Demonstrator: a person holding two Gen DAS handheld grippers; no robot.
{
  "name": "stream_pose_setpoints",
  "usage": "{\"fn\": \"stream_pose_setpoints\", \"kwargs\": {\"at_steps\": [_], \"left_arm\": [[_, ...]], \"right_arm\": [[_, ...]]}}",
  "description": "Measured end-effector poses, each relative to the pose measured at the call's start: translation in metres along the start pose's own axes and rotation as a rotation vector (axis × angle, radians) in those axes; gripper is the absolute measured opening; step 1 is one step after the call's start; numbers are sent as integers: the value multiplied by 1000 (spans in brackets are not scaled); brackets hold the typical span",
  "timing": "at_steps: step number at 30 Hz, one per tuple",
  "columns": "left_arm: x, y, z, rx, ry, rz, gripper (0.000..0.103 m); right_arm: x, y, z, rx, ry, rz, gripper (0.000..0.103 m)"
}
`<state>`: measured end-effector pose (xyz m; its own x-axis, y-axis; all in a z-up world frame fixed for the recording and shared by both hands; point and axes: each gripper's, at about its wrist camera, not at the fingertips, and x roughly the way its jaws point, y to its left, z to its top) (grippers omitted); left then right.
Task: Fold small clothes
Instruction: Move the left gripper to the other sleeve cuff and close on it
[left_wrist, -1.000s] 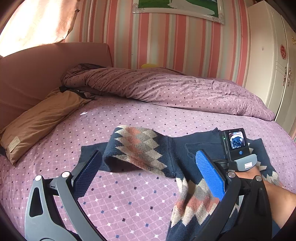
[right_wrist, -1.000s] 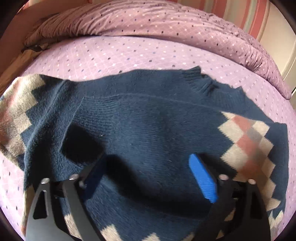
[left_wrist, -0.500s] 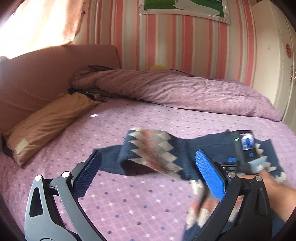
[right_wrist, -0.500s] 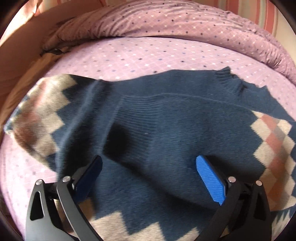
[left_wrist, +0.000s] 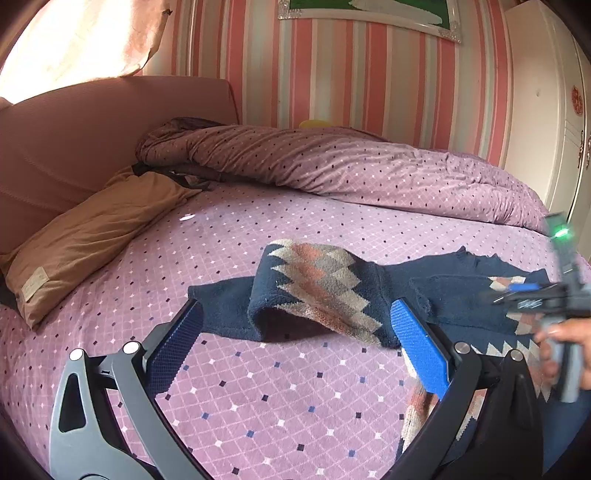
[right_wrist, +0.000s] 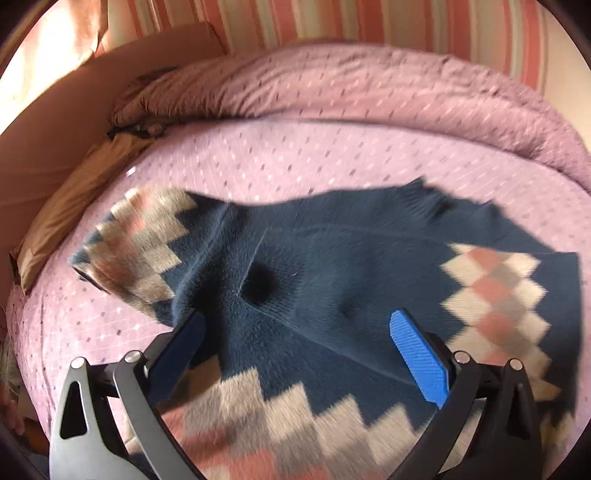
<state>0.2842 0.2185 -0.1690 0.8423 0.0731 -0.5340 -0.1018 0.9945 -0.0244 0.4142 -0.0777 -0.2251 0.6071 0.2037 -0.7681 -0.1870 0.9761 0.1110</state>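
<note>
Sweater (right_wrist: 314, 266), navy knit with pink, grey and cream diamond bands, lies spread on a purple dotted bedsheet (left_wrist: 258, 398). Both grippers hang above it with fingers spread wide and holding nothing. The left gripper (left_wrist: 291, 343) frames bare sheet, with the sweater's patterned sleeve (left_wrist: 317, 288), already folded inward, just beyond its fingertips. The right gripper (right_wrist: 295, 347) hovers directly over the sweater's dark body, with a patterned band beneath it. To fold well, each gripper should probably pinch a clear outer edge, taking both knit layers, then carry it across evenly so the fold lies flat. Farther back lie a bunched purple duvet (left_wrist: 351, 166) and a tan pillow (left_wrist: 92, 232).
</note>
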Motion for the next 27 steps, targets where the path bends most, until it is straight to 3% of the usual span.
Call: {"fn": "stream_pose_setpoints", "kwargs": {"at_steps": [9, 11, 14, 21, 27], "left_arm": [[19, 24, -3, -66, 31, -16, 100], [30, 32, -4, -97, 61, -39, 100], [41, 37, -5, -91, 63, -8, 100], [66, 61, -16, -130, 117, -18, 100], [79, 95, -17, -169, 131, -10, 100]], "right_arm": [[-119, -21, -26, 24, -116, -21, 101], [-137, -24, -34, -8, -114, -17, 101], [-154, -28, -43, -24, -112, -46, 101], [-204, -42, -60, 52, -148, -77, 101], [-249, -34, -77, 31, -181, -126, 101]]}}
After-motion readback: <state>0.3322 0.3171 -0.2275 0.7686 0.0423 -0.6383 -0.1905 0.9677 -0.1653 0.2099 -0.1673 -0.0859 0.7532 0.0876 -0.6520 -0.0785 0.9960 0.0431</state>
